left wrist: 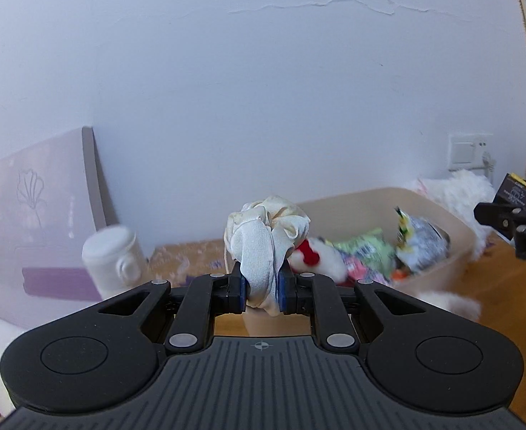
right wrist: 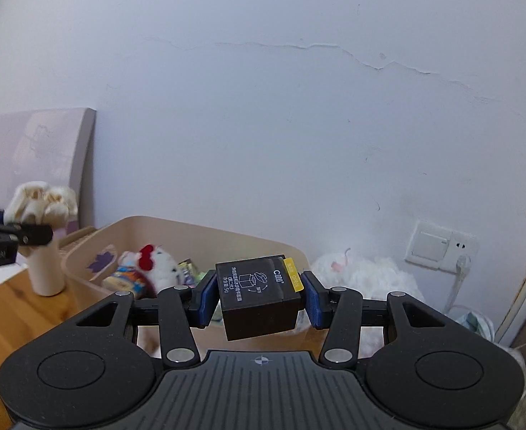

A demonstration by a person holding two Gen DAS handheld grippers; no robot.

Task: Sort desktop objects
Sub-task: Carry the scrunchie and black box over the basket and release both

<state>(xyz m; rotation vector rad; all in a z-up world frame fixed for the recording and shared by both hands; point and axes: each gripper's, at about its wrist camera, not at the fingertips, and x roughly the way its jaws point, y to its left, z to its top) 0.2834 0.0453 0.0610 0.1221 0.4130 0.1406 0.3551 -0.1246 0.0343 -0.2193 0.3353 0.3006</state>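
Note:
My left gripper (left wrist: 261, 292) is shut on a cream fabric scrunchie (left wrist: 266, 236), held in the air in front of the beige storage bin (left wrist: 363, 200). In the right wrist view the same scrunchie (right wrist: 42, 202) shows at the far left, above a cream cup. My right gripper (right wrist: 259, 295) is shut on a small black box (right wrist: 259, 297) with white print and a yellow label, tilted slightly, over the bin's (right wrist: 205, 231) near right corner. The bin holds a white plush with a red bow (right wrist: 155, 261) and snack packets (left wrist: 420, 247).
A white cup (left wrist: 114, 259) stands on the wooden desk (left wrist: 513, 286) left of the bin, beside a leaning lilac board (left wrist: 37, 215). White fluffy fabric (right wrist: 370, 279) lies right of the bin. A wall switch and socket (right wrist: 438, 247) with a cable sit at the right.

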